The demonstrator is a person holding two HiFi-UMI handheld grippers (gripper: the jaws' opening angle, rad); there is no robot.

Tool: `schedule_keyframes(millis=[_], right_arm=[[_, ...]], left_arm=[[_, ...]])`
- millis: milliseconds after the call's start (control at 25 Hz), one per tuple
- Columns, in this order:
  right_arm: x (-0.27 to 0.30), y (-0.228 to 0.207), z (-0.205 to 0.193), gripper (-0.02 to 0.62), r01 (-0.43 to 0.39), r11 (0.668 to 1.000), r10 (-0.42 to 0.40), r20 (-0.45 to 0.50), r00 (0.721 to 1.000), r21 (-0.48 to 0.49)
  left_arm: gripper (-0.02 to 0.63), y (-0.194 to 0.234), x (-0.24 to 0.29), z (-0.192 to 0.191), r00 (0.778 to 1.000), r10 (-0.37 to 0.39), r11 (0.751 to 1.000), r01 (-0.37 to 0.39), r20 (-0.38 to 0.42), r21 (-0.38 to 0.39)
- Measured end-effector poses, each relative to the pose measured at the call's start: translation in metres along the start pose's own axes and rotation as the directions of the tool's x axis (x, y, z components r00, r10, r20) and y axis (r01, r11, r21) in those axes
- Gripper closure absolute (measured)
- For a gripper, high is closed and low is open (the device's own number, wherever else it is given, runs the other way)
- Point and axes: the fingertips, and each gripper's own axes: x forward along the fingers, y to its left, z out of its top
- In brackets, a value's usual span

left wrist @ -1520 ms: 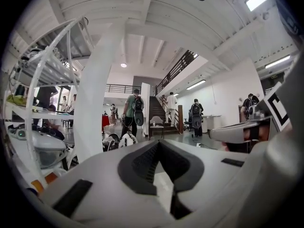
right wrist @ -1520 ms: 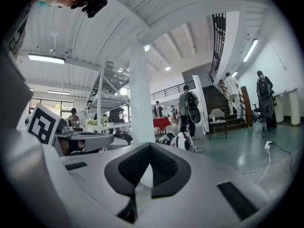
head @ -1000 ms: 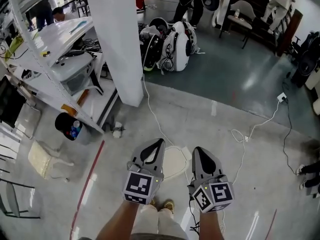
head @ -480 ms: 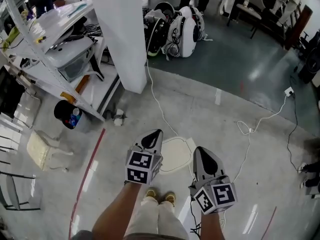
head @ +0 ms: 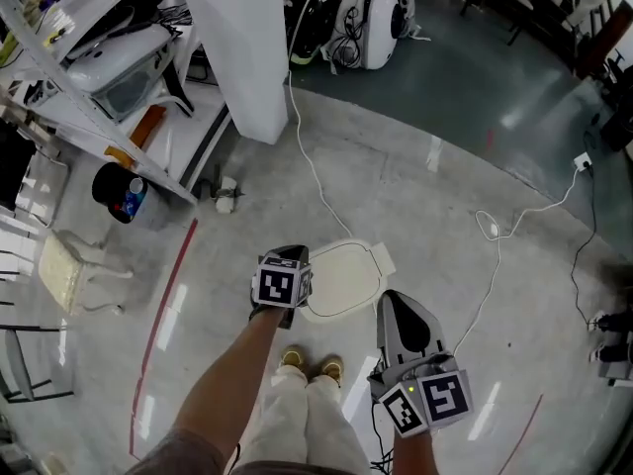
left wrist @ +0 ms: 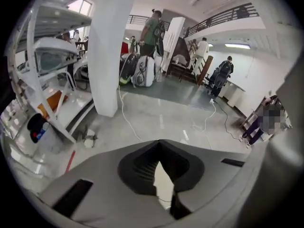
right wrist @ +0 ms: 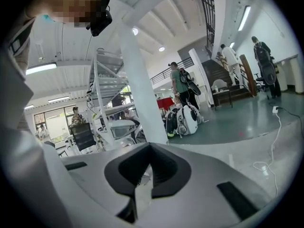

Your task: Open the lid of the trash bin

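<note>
Your left gripper (head: 281,283) hung at the lid's (head: 346,275) edge, jaws together and empty, like the right gripper's (head: 401,317); you likely needed to hook the rim squarely.

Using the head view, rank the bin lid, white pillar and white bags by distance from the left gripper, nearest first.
1. Bin lid, just right of the left gripper.
2. White pillar, ahead left.
3. White bags, beyond it, ahead right.

Glossy pale grey concrete floor (head: 415,216) gives way to a dark teal floor section (head: 475,67) farther off. A white square pillar (head: 242,47) stands beside a white metal shelving rack (head: 89,77). A white cable (head: 308,161) trails across the floor, and a red floor line (head: 164,325) runs at the left.
</note>
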Motion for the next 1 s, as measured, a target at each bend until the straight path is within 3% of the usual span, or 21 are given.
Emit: schedule_keyframes(millis=[200,480,680,1000], right_arm=[[0.003,-0.011,-0.027,0.560,0.004,1.000,-0.004,-0.032,0.999,0.017],[0.005,-0.021,-0.063,0.561,0.020,0.999,-0.016,-0.077,0.997,0.047],[0.005,-0.026,-0.078,0.561,0.022,0.998,-0.017,-0.096,0.995,0.056],[0.007,-0.028,-0.094,0.560,0.022,0.998,-0.014,-0.115,0.993,0.064]], left_arm=[[0.607,0.016,0.044,-0.065,0.988,0.023,0.998,-0.032,-0.156,-0.060],[0.607,0.029,0.069,-0.148,0.948,0.036,0.990,-0.077,-0.317,-0.119],[0.607,0.033,0.073,-0.188,0.930,0.035,0.986,-0.093,-0.366,-0.142],[0.607,0.038,0.078,-0.204,0.926,0.031,0.984,-0.095,-0.376,-0.150]])
